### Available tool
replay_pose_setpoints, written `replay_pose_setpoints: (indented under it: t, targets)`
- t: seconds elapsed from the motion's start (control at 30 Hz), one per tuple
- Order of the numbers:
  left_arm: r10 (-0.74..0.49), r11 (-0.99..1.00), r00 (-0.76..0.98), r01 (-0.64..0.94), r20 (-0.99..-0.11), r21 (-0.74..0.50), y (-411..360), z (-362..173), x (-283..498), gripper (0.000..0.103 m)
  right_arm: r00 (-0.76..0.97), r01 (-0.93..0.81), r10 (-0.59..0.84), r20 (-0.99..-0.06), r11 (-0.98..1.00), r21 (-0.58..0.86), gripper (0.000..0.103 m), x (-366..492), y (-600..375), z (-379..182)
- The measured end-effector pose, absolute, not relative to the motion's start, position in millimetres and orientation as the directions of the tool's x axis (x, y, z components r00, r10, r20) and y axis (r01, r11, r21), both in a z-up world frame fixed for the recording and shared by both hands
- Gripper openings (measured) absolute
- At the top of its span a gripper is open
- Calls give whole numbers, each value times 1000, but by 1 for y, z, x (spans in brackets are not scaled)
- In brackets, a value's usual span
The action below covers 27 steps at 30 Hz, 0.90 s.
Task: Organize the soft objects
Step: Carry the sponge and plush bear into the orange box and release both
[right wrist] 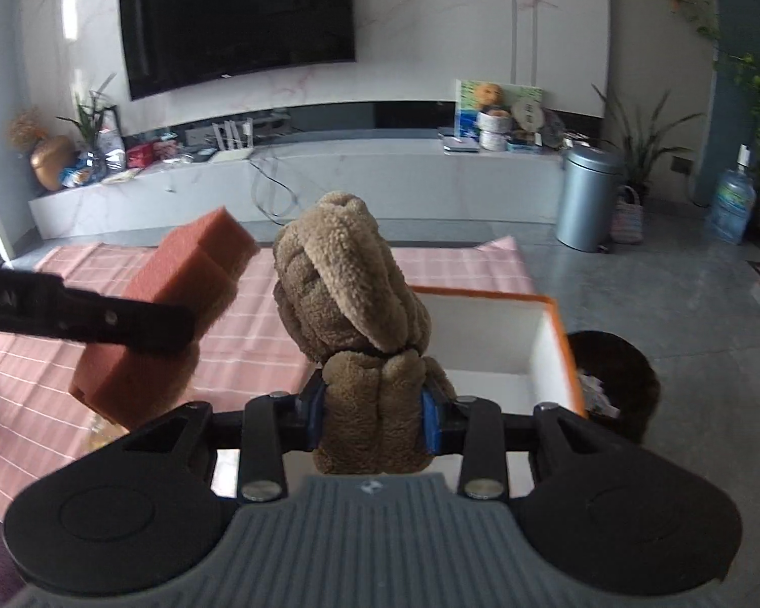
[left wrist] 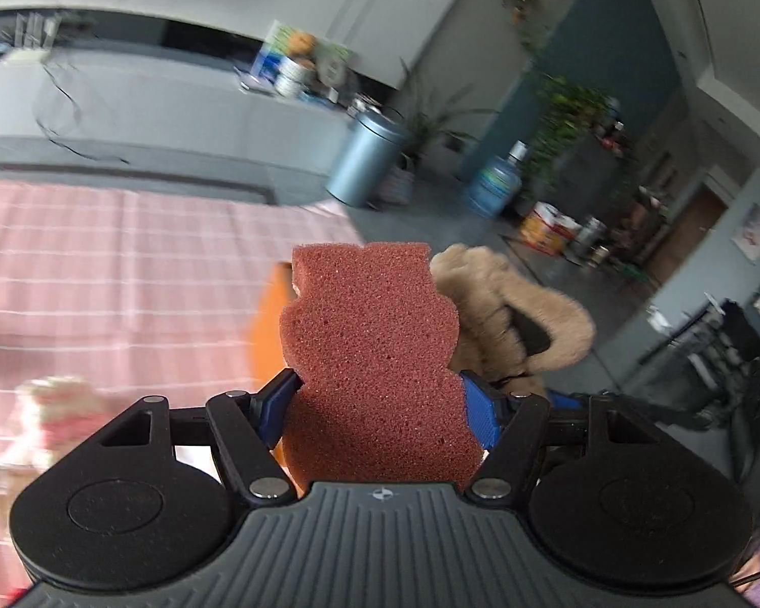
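My left gripper (left wrist: 377, 408) is shut on a wavy-edged red-brown sponge (left wrist: 370, 354), which stands up between its blue pads. From the right wrist view the same sponge (right wrist: 177, 299) hangs at the left, with the left gripper's black finger across it. My right gripper (right wrist: 375, 415) is shut on a tan knotted plush toy (right wrist: 349, 294), squeezed at its lower part. The plush toy (left wrist: 501, 314) shows beside the sponge in the left view. An orange-rimmed white box (right wrist: 547, 334) sits open just beyond the plush, on the pink checked cloth (right wrist: 258, 334).
A dark round bin (right wrist: 618, 385) stands right of the box. A blurred pink and cream soft thing (left wrist: 55, 405) lies on the cloth (left wrist: 101, 263) at the left. A steel bin (right wrist: 585, 197), a water jug (right wrist: 732, 205) and a low TV bench (right wrist: 329, 172) stand across the floor.
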State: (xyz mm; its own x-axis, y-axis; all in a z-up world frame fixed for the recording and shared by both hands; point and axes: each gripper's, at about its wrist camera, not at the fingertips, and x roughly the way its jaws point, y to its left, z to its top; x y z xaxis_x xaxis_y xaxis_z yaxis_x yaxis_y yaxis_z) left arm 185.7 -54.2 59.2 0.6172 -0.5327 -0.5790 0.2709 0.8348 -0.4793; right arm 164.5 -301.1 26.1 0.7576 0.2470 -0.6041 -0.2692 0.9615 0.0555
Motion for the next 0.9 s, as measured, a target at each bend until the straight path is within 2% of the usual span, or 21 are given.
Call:
replay_pose_setpoints:
  t: [0.1,0.33,0.57,0.67,0.9]
  targets:
    - [-568,813,574,279,-589,-512,-72,54,203,78,752,-229,203,-627,973,39,36,167,-327,18]
    - [-583,811,457,274,-672,-516,-112,31,237,78,685,-169,159,-711,984,58,36,194,-351,-13]
    - [-439,898,472,217,-764,-383,-136,9,253,78,620,-176,143,-771,984,41,36,231,-342,-40]
    - [-351,935,493,227,-796,-272,-148,10,256,79,616,-198,112,-780,980,-16,36,246,-333,-49]
    - [-229,965,475,225,-850,-134,-163,2,274,79,620,-245,50,-783,961,-133,36,272,-315,-72]
